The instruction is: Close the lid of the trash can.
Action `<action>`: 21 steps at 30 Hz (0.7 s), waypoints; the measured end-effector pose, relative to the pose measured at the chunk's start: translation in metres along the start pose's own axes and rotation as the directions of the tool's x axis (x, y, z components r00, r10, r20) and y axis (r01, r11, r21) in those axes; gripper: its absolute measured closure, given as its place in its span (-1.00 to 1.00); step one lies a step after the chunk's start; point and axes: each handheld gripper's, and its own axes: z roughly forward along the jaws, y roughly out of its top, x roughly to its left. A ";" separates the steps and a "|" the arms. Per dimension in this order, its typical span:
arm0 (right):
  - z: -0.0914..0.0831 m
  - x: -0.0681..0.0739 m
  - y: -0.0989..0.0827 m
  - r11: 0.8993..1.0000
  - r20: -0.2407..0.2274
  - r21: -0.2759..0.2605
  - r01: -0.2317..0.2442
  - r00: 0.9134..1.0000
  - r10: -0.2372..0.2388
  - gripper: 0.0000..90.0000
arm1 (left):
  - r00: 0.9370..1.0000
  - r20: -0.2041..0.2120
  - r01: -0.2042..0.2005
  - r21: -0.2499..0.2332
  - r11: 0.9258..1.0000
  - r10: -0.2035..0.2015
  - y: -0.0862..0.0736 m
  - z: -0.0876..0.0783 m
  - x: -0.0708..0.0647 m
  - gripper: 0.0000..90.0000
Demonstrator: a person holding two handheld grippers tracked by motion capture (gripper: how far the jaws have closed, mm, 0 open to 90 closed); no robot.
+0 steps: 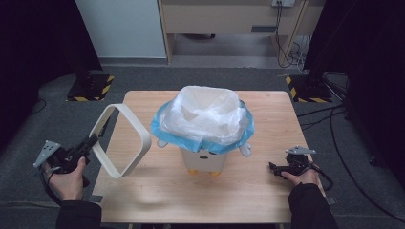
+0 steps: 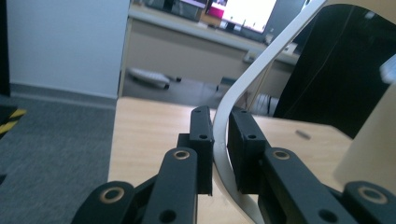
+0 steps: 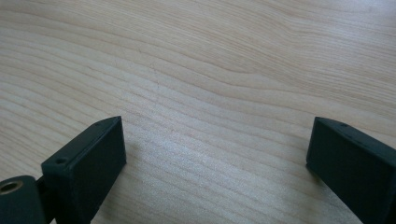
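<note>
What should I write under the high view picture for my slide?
Left gripper lifts a white ring frame beside the bag-lined bin; right gripper waits open.

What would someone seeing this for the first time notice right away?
Probably the small white bin at the middle of the wooden table, its white and blue bag liner puffed out over the rim. Next, the cream ring-shaped frame held up in the air left of the bin, pinched by the left tongs. The right tongs gape open just over bare wood near the table's right edge.
</note>
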 end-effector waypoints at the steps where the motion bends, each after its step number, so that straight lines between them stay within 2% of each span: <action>1: 0.000 0.000 0.000 1.000 0.000 0.000 0.003 1.000 -0.003 -0.90 | 1.000 0.007 -0.001 -0.016 1.000 0.001 0.003 -0.002 -0.002 0.77; 6: 0.000 0.000 0.000 1.000 0.002 0.004 0.008 1.000 -0.008 -0.91 | 0.999 0.048 0.002 -0.059 0.998 0.001 0.021 -0.006 -0.016 0.77; 12: 0.000 0.000 0.000 1.000 0.003 0.005 0.009 1.000 -0.009 -0.92 | 0.996 0.093 -0.002 -0.085 0.996 0.010 0.039 -0.004 -0.033 0.77; 17: 0.001 0.001 0.001 1.000 0.005 0.005 0.000 1.000 0.000 -0.94 | 0.994 0.097 -0.031 -0.098 0.995 0.041 0.062 0.004 -0.043 0.77; 21: 0.002 0.000 0.001 1.000 0.013 0.008 0.009 1.000 -0.009 -0.95 | 0.992 0.111 -0.041 -0.117 0.992 0.054 0.081 0.013 -0.054 0.77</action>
